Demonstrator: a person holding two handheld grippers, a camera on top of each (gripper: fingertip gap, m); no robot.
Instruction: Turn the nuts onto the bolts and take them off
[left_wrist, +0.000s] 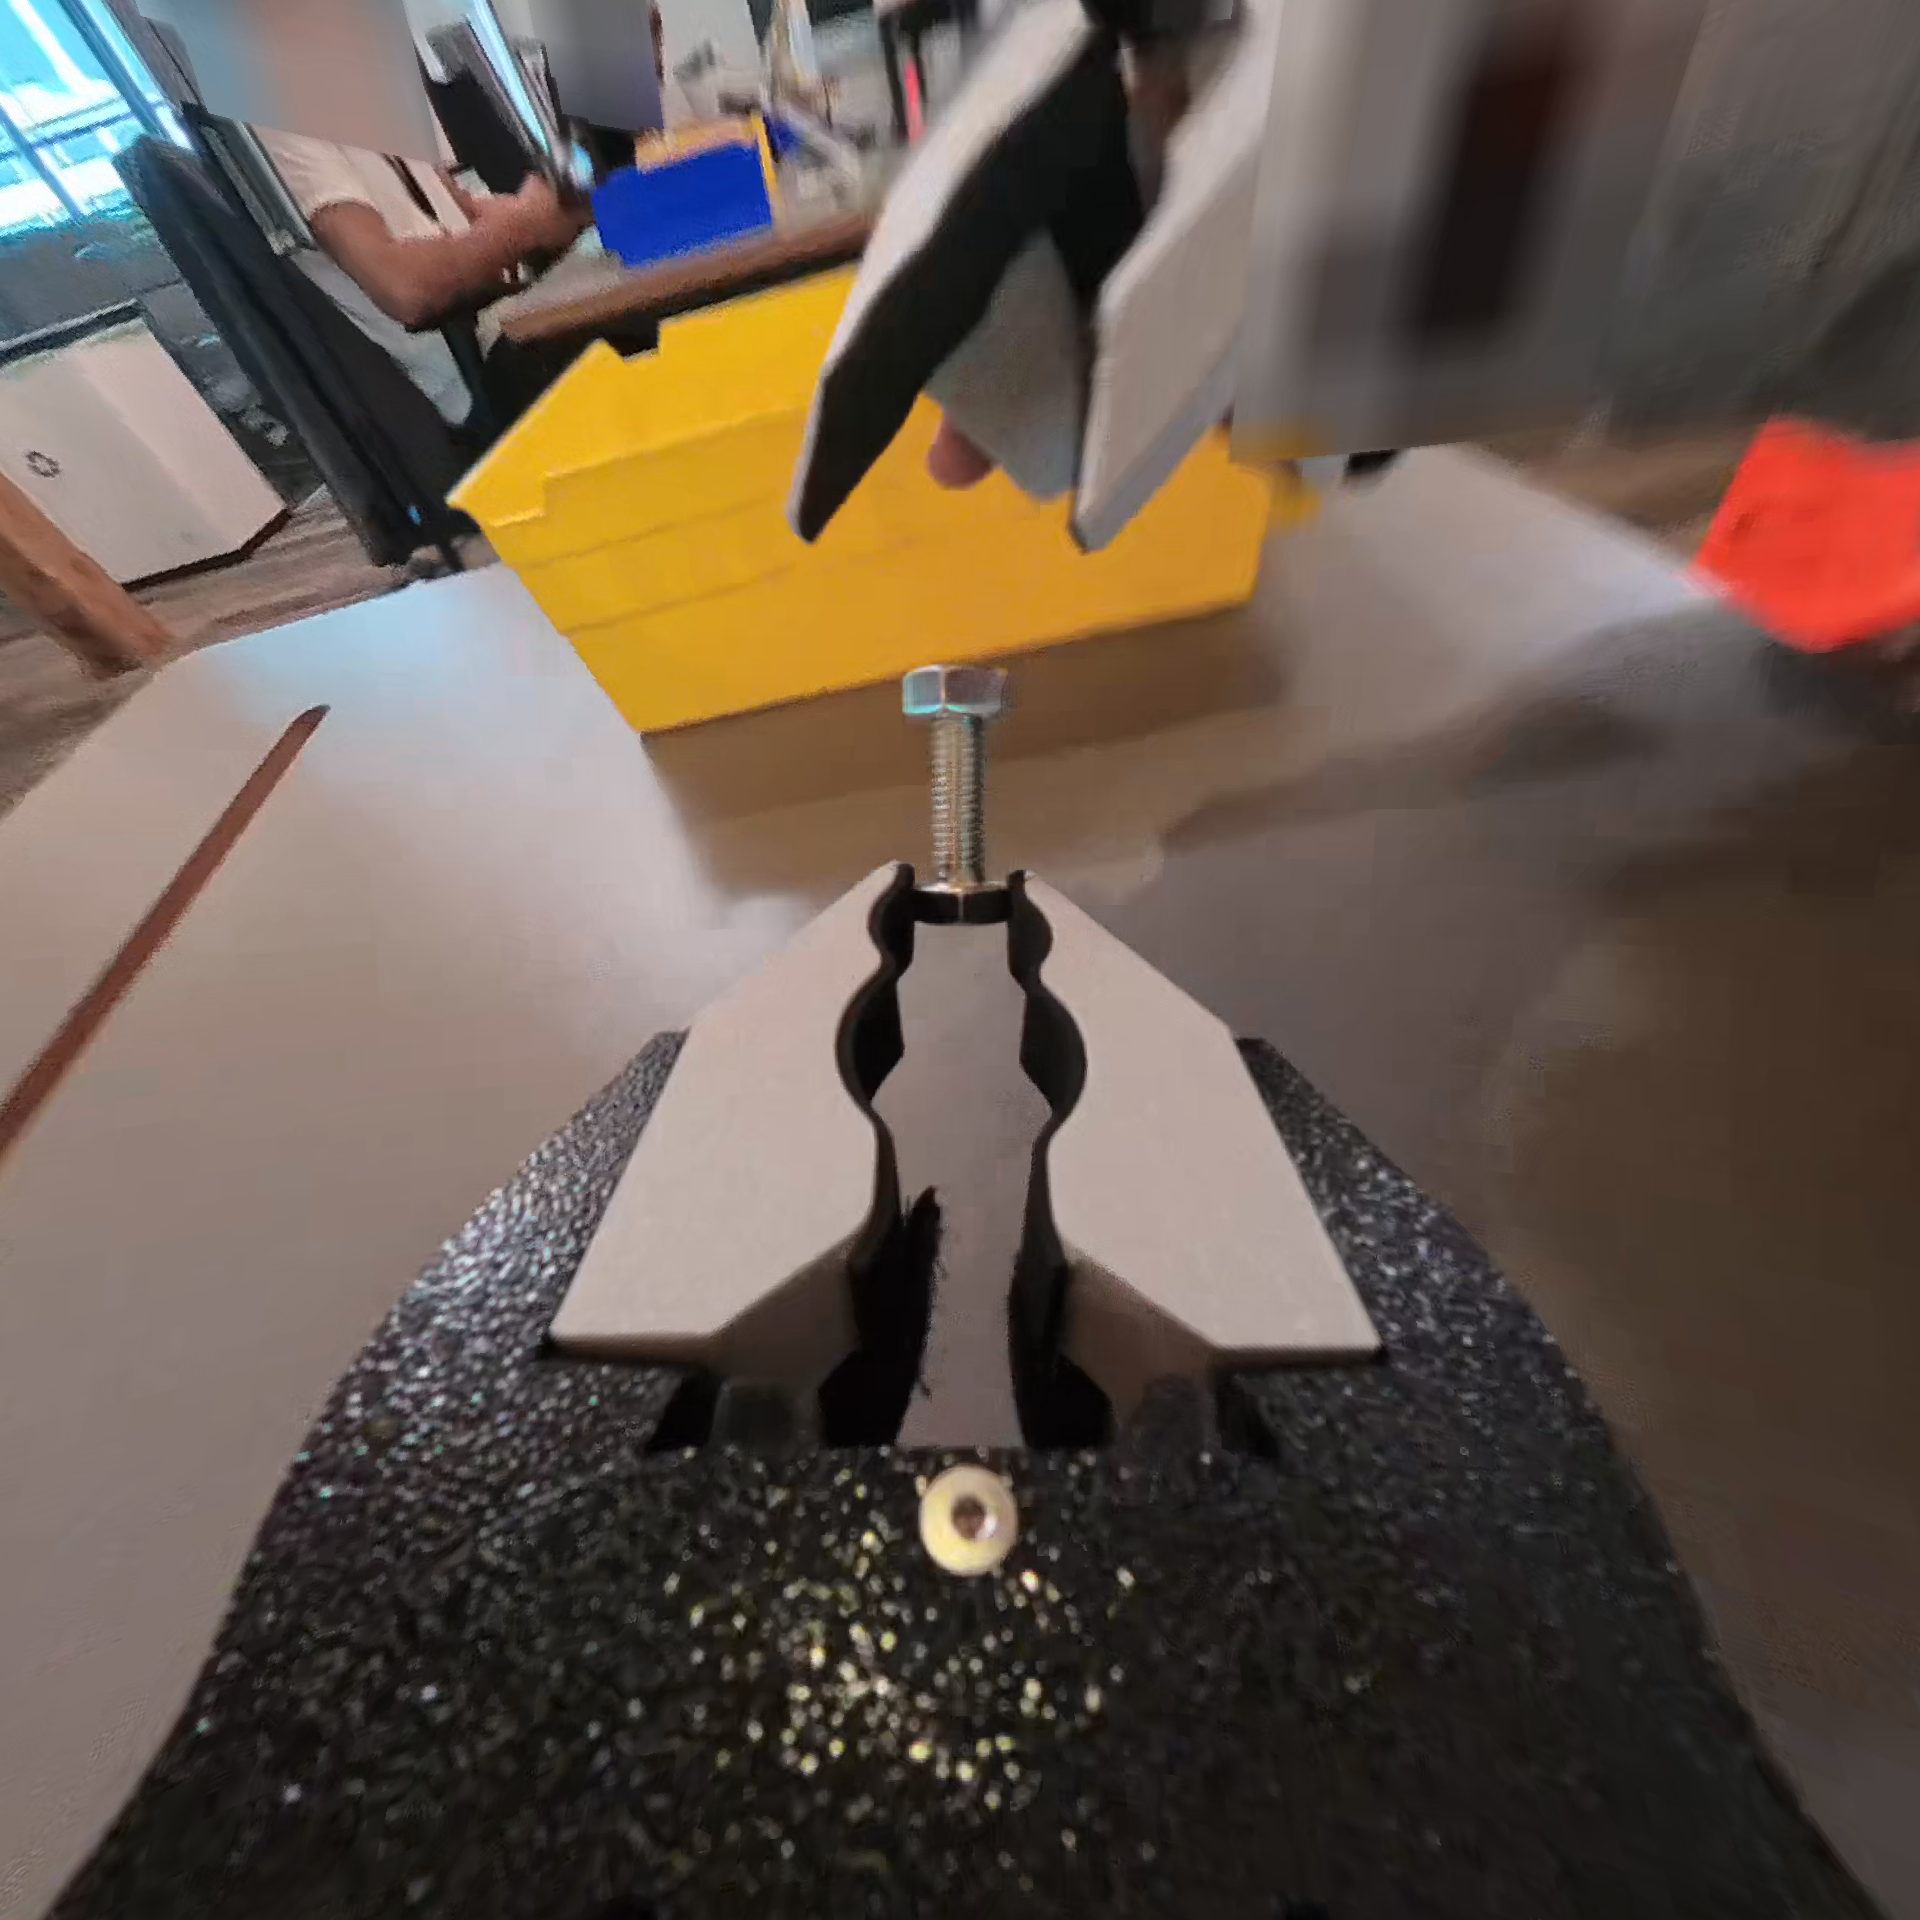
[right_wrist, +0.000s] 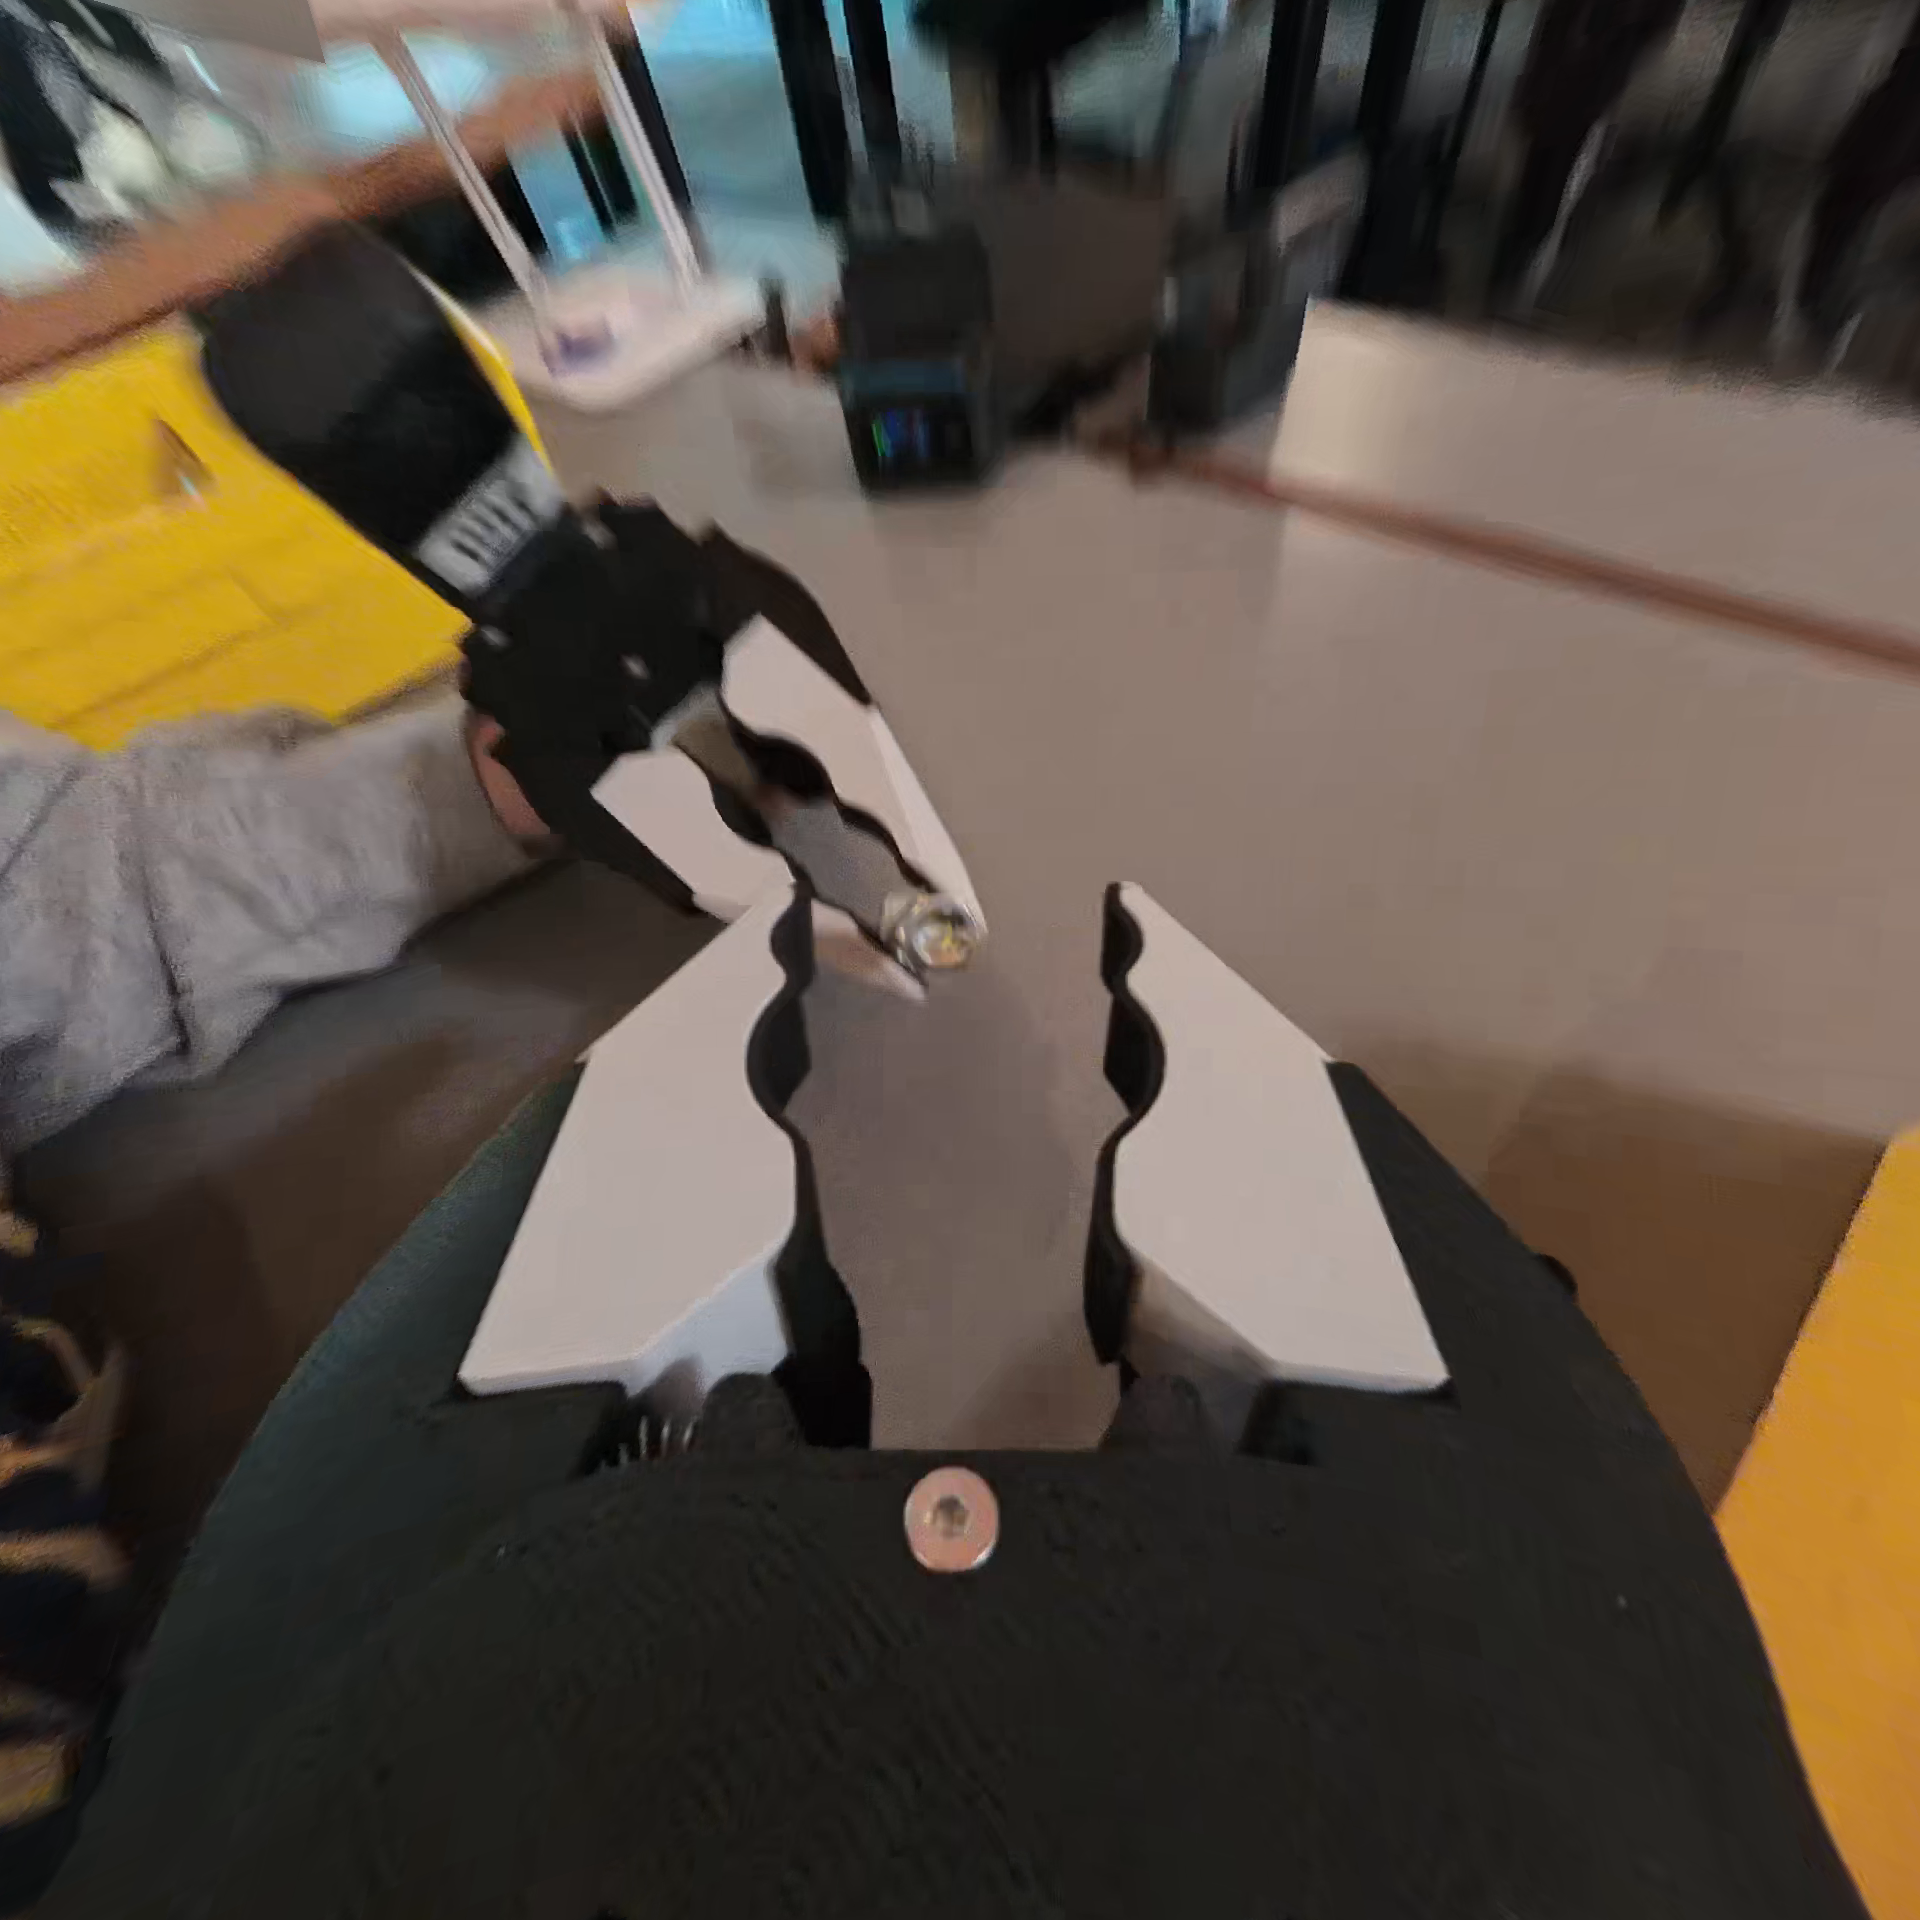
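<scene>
Bolt (left_wrist: 956, 790) sticks up from the left gripper (left_wrist: 961, 902), whose tips pinch the nut (left_wrist: 961, 906) at its lower end. Right gripper (right_wrist: 956, 904), wide and empty, hovers above; it should close squarely on the bolt head and turn steadily.

The bolt (left_wrist: 956, 774) is bright silver, as is the nut (left_wrist: 961, 902) at its base. The left gripper (left_wrist: 961, 904) has pale grey fingers (left_wrist: 769, 1122) with black inner edges on a speckled black body. The right gripper (right_wrist: 956, 914) is white-fingered on matte black. The bin (left_wrist: 831, 540) is yellow, the table (left_wrist: 416, 935) beige-brown, the sleeve (right_wrist: 187, 862) grey.
</scene>
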